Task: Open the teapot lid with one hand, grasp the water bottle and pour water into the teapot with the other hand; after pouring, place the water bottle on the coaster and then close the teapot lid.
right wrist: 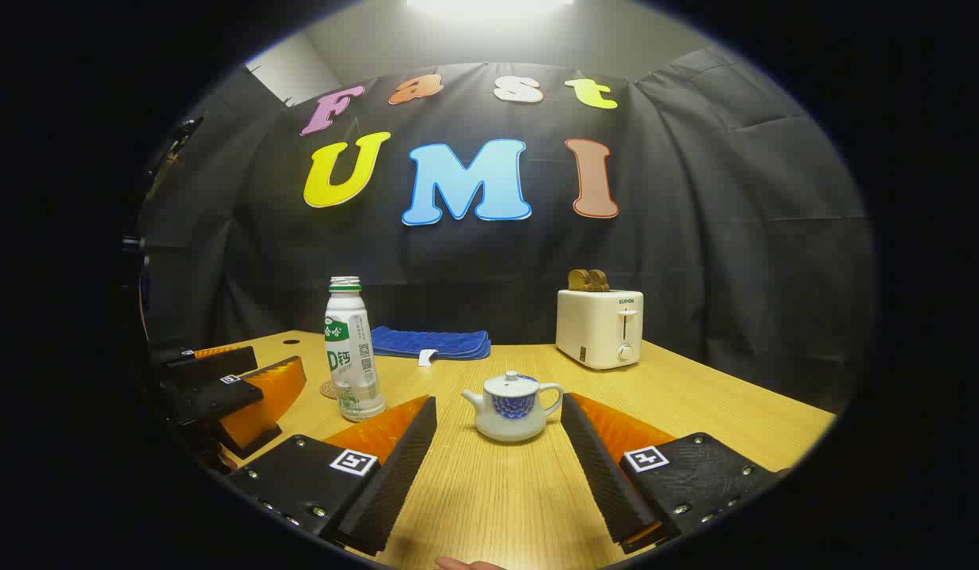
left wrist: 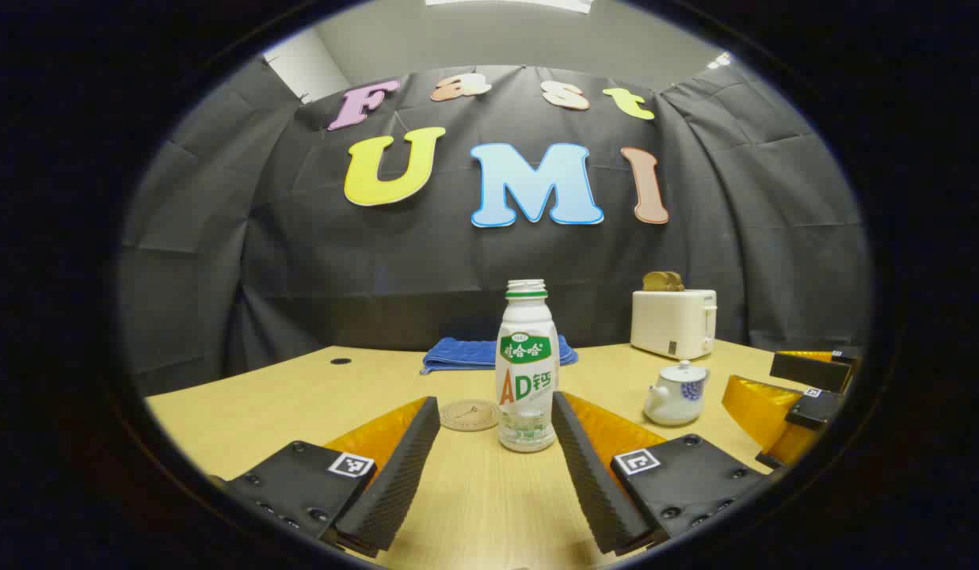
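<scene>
Left tool [left wrist: 496,412]: open, water bottle [left wrist: 526,366] upright between its fingertips, untouched
Right tool [right wrist: 498,412]: open, lidded teapot [right wrist: 512,406] just beyond fingertips
Coaster [left wrist: 469,415]: counter [left wrist: 481,507], left of bottle

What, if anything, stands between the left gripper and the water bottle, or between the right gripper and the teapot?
Nothing visible does. The water bottle stands uncapped straight ahead of the open left gripper, with bare table between them. The teapot, lid on, sits just ahead of the open right gripper, again across bare table.
</scene>
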### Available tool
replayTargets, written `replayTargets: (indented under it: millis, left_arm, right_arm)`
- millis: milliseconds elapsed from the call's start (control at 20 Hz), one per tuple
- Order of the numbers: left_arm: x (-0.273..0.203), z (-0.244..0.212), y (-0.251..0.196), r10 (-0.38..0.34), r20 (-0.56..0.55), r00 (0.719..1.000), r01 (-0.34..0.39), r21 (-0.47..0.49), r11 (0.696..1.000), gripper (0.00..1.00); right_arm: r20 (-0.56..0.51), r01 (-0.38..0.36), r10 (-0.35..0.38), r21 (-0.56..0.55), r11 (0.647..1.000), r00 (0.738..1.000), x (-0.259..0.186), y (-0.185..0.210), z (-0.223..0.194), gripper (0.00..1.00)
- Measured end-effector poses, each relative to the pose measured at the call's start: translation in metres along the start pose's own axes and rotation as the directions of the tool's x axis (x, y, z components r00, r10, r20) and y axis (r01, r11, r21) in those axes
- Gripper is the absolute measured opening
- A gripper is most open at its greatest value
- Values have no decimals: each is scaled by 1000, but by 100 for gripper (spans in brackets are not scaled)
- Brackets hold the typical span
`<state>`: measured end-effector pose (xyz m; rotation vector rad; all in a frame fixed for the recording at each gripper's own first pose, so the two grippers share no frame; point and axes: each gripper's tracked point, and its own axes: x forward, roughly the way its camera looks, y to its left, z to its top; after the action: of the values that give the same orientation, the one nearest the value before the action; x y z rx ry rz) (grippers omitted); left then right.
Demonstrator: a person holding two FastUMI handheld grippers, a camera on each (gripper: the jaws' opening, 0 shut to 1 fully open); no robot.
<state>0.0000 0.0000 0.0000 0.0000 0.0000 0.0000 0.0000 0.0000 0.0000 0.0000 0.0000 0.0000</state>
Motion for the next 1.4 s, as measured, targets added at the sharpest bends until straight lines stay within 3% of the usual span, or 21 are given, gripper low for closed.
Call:
replayTargets:
  millis: [50,100,200,450,500,550,800,1050,1200,1350,1400]
  left_arm:
    - [-1,0,0,0,0,1000,0,0,1000,99]
    - [-1,0,0,0,0,1000,0,0,1000,90]
    - [-1,0,0,0,0,1000,0,0,1000,98]
    - [-1,0,0,0,0,1000,0,1,1000,99]
    - [0,0,0,0,0,1000,0,1,1000,94]
    - [0,-1,0,0,0,1000,0,0,1000,99]
    - [2,0,-3,-12,-1,1000,12,3,1000,99]
    - [12,1,-15,-56,-12,998,56,61,997,99]
    - [19,7,-20,-86,-9,996,86,14,996,99]
    - [33,28,-7,-57,23,998,56,21,998,100]
    - [40,31,-5,-52,28,998,51,23,998,96]
  right_arm:
    - [0,0,0,0,1000,1000,0,0,0,97]
    - [0,0,0,0,1000,1000,0,0,0,97]
    - [0,0,0,0,1000,1000,0,0,0,97]
    - [0,0,0,0,1000,1000,0,0,0,98]
    - [0,0,0,0,1000,1000,0,0,0,98]
    - [0,0,0,0,1000,1000,0,0,0,98]
    - [-1,20,-20,1,1000,1000,3,-4,0,97]
    - [-35,13,-12,18,1000,999,28,-6,-4,98]
    - [-43,8,-7,26,1000,999,49,-11,1,98]
    - [6,17,-17,3,1000,1000,77,-15,22,97]
    - [3,15,-15,3,1000,1000,88,-15,22,97]
